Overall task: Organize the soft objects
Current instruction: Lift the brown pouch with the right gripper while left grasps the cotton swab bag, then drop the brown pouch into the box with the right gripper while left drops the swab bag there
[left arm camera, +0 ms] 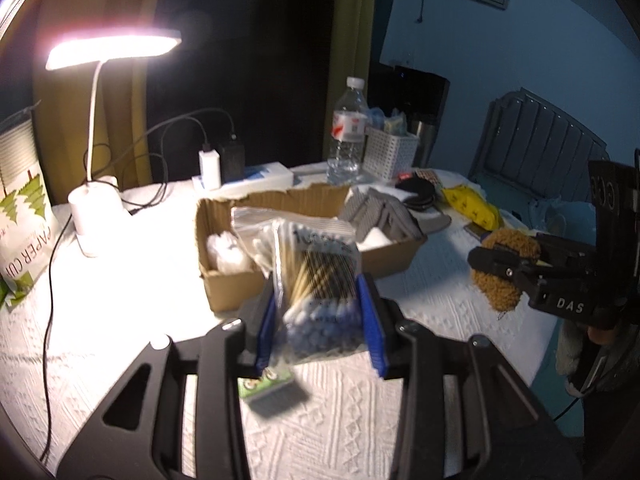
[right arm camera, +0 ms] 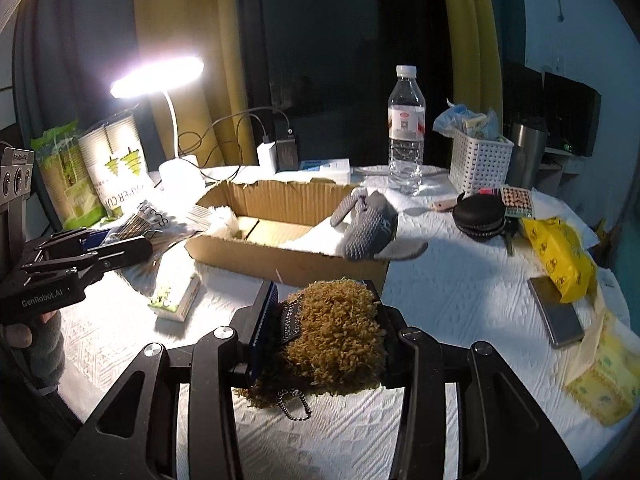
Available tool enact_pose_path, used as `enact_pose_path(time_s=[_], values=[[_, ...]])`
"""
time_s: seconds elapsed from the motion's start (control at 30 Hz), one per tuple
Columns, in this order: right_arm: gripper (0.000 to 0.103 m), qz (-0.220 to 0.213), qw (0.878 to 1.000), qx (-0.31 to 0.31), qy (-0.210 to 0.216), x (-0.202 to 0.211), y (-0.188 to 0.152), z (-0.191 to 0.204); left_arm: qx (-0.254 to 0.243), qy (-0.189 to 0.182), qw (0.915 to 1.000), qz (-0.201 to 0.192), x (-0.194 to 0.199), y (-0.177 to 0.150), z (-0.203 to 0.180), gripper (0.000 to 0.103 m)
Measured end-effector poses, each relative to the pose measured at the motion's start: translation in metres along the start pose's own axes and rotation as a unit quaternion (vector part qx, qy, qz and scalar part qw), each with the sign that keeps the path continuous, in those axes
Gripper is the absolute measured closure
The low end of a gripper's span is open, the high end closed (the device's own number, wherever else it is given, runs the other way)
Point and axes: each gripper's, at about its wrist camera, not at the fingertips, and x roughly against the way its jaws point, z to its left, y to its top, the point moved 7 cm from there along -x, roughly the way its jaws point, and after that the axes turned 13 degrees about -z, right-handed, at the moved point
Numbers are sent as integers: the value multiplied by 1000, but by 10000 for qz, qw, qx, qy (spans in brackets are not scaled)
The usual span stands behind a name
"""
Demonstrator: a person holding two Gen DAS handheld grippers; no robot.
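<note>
Left gripper (left arm camera: 320, 320) clamped on a clear bag of cotton swabs (left arm camera: 316, 276), pinched low at its swab-tip end so the rest stands up between the blue pads. Bag hangs clear of the white tablecloth (left arm camera: 120, 320), just in front of the cardboard box (left arm camera: 224, 284).

Right gripper (right arm camera: 324, 328) squeezes a shaggy tan plush (right arm camera: 340, 332); pile bulges past both pads, a beaded chain dangling under it. Held near the box's front edge, likely bound for it.

Box already holds a grey knitted thing (right arm camera: 366, 228) draped over its right rim, plus white stuff at the left corner.

Small green-labelled packet (left arm camera: 268, 390) lies beneath the bag, blurred, label unreadable. Plush's shape unclear. Lamp (left arm camera: 112, 46) glare washes out the table's left side.
</note>
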Motion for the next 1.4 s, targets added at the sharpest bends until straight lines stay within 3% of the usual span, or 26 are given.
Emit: enact_pose_path(time_s=[0.27,0.6,0.9,1.13,1.2,1.3,1.33,1.4], values=[[59,-182,9998,6,81,-12,20,-3,28,48,9997,-226,-5,21,9,65],[59,-472,9984,68,316,-30,47,-4,21,155,9996,-241,-28,36,17,64],[59,-551,9972,42,514,-57,59,-10,30,165,9998,-113,-62,39,15,64],[58,-492,9965,7,675,-88,62,-9,119,59,9997,211,-95,30,15,63],[57,-452,9965,-13,703,-96,61,-9,117,96,9994,307,-103,26,16,59],[42,-318,9970,-10,709,-112,58,-8,162,141,9993,308,-106,25,19,29],[34,-285,9970,-7,720,-114,57,-7,190,138,9993,291,-106,25,20,28],[33,-299,9971,-2,706,-117,56,-6,189,168,9992,304,-106,25,20,28]])
